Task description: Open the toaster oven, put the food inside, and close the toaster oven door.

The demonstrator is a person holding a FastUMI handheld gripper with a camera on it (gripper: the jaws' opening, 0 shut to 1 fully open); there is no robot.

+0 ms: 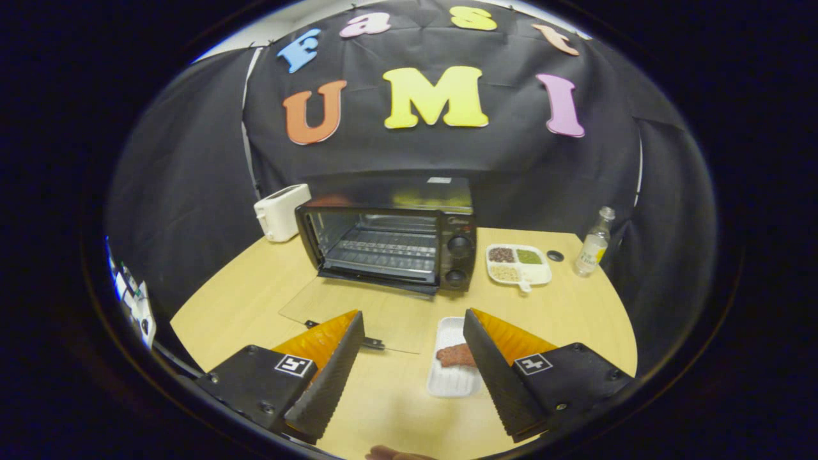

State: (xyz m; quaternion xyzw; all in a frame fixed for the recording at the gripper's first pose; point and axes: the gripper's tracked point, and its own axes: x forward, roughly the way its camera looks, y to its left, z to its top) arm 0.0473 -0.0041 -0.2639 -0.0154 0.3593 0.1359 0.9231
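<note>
A black toaster oven [390, 246] stands on the wooden table [575, 319] beyond my fingers. Its glass door [358, 313] lies folded down flat on the table, with the handle near my left finger. The wire rack inside is bare. A white tray [450, 377] lies just inside my right finger and carries a reddish-brown piece of food [455, 355], partly hidden by that finger. My gripper [414, 316] is open wide above the table, with nothing between its fingers.
A white toaster [281, 211] stands left of the oven. To the oven's right are a white divided dish [517, 263] with grains, a small dark cap [555, 256] and a glass bottle [594, 243]. A fingertip shows behind the gripper.
</note>
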